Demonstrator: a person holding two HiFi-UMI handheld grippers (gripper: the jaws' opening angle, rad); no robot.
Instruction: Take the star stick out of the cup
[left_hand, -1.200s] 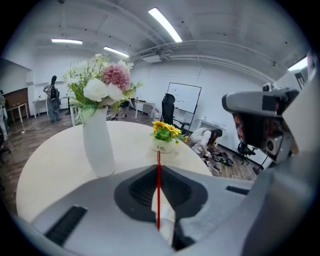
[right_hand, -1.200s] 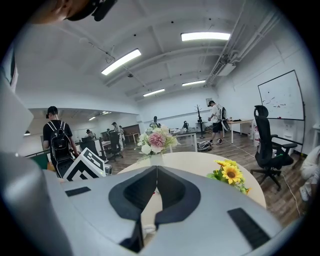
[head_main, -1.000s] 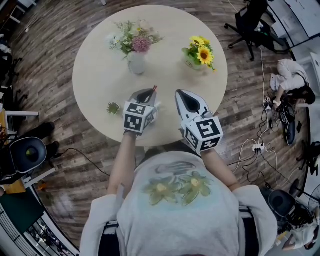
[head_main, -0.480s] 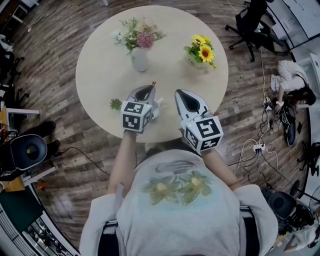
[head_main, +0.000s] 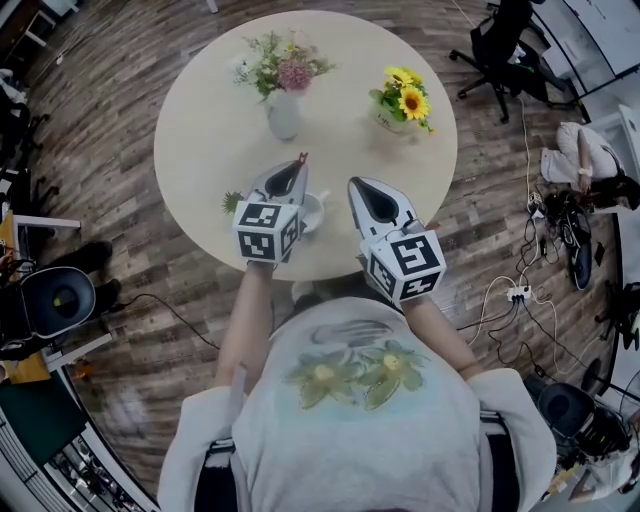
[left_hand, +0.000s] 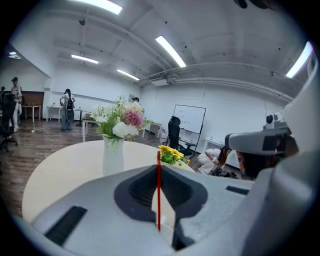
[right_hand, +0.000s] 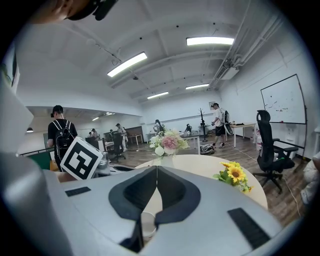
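Observation:
A thin red stick (head_main: 302, 160) is pinched upright in my left gripper (head_main: 295, 168), which is shut on it; only the stick's top end pokes out past the jaws in the head view. In the left gripper view the stick (left_hand: 159, 200) runs straight up between the closed jaws of the left gripper (left_hand: 159, 170). A white cup (head_main: 314, 213) stands on the round table (head_main: 200, 150), just right of the left gripper. My right gripper (head_main: 357, 186) is shut and empty, right of the cup. The right gripper (right_hand: 156, 169) looks down on the cup (right_hand: 147, 225). No star shows.
A white vase of pink flowers (head_main: 283, 112) and a sunflower pot (head_main: 403, 105) stand at the table's far side. A small green spiky plant (head_main: 232, 202) sits left of my left gripper. An office chair (head_main: 505, 45), a crouching person (head_main: 580, 160) and floor cables lie to the right.
My left gripper has shifted a little left and away with the red stick, so more of the white cup shows beside it. The right gripper has hardly moved.

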